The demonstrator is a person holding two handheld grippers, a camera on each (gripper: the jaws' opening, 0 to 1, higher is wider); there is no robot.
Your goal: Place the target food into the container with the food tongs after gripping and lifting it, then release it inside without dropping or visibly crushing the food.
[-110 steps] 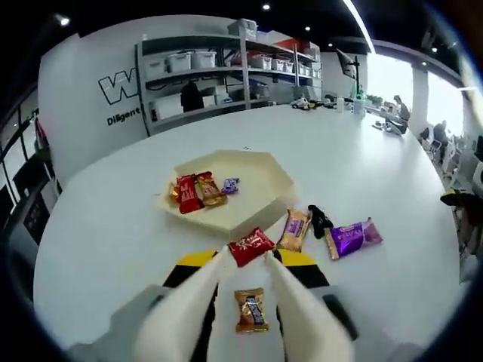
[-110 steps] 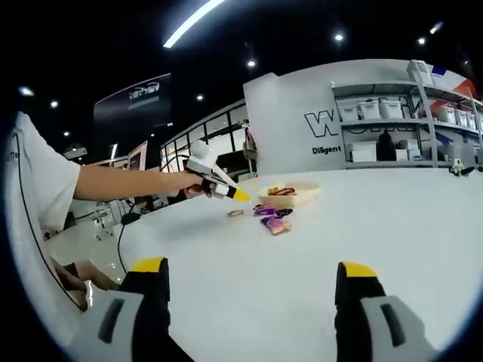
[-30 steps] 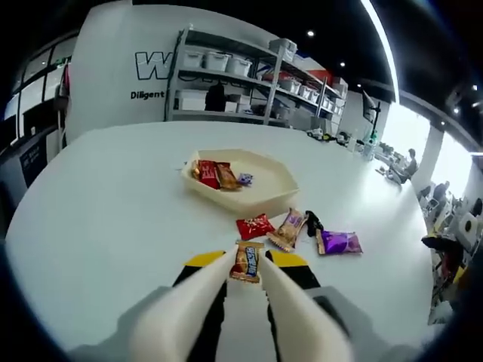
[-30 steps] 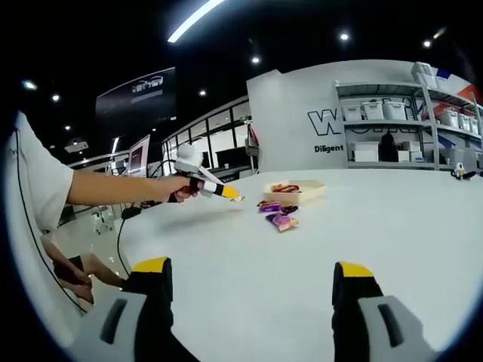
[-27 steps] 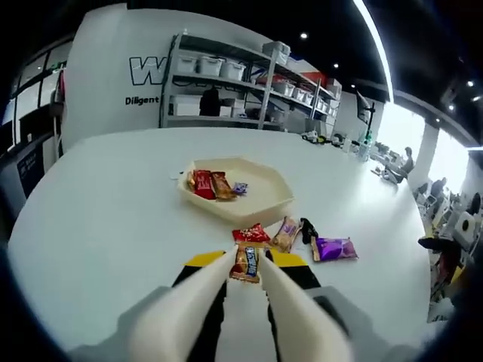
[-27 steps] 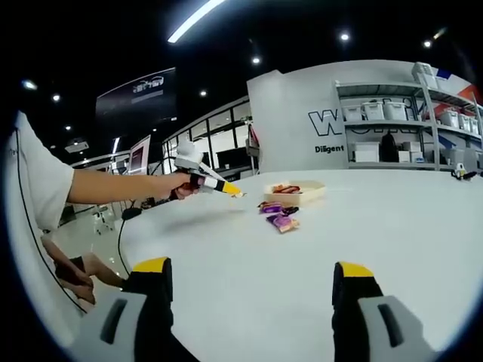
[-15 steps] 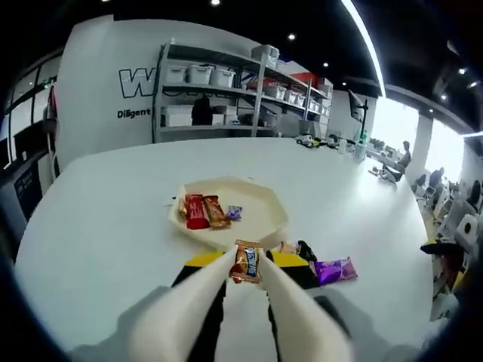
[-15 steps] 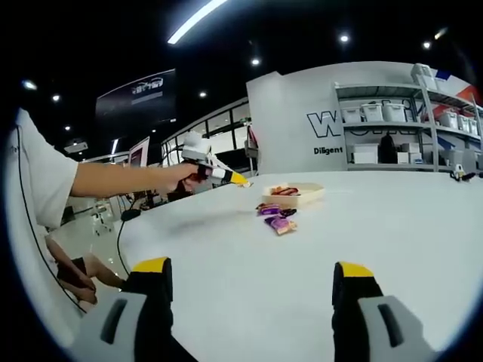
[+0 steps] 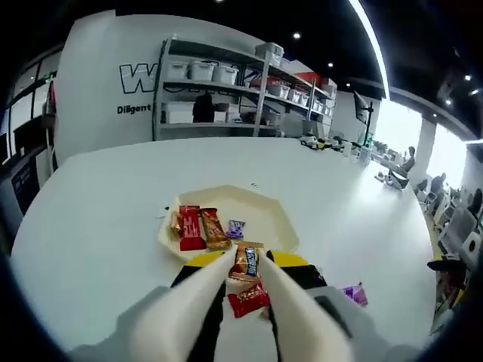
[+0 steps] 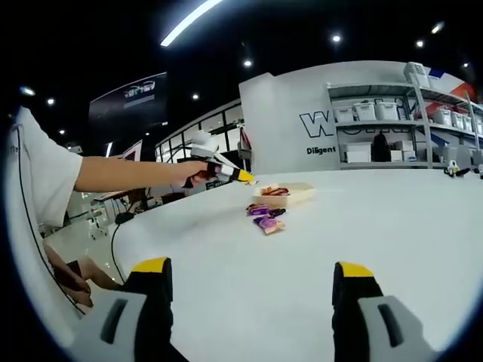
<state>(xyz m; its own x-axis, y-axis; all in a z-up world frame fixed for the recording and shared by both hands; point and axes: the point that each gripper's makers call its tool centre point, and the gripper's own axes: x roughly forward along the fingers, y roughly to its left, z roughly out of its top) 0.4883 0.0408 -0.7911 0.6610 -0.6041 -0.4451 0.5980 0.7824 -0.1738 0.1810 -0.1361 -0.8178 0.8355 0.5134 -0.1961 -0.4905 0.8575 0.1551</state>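
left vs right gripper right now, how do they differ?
The left gripper is shut on an orange snack bar, held above the tray; the right gripper is open and holds nothing. The left one hangs beside the snacks, while the right one sits far back from them. Both have yellow-tipped jaws.
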